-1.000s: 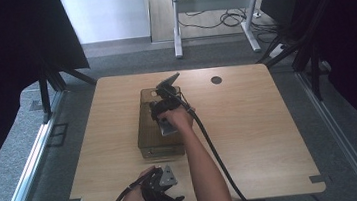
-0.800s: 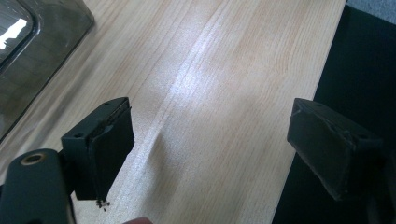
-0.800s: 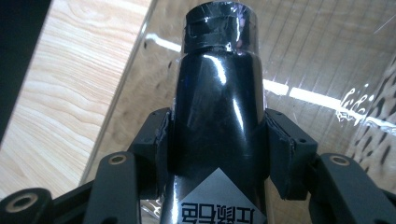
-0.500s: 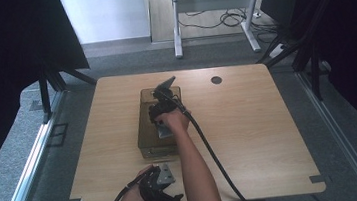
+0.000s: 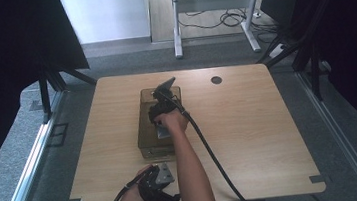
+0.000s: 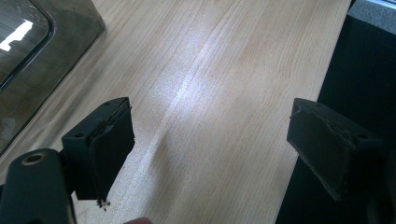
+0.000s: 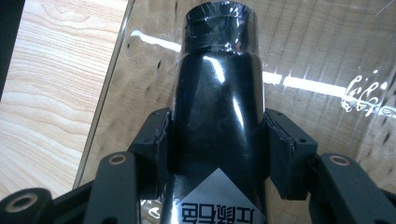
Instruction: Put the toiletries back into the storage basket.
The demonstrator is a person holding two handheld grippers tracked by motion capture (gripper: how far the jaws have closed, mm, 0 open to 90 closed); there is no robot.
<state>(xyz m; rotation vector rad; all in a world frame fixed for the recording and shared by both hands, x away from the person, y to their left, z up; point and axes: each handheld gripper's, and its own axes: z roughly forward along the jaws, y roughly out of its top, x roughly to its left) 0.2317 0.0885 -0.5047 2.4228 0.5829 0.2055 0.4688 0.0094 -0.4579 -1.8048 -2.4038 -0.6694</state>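
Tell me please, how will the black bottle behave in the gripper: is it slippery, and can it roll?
The black bottle looks glossy with bright reflections, so it is probably slippery between the right gripper pads. Its round body would likely roll if laid on the wooden table. It seems rigid, showing no dent where the pads press.

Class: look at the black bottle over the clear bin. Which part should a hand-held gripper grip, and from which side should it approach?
Grip the black bottle across its straight round body, below the narrower cap, coming from its bottom end as the right hand-held gripper does. The parallel sides suit flat pads; the cap looks too narrow and slick above the clear bin.
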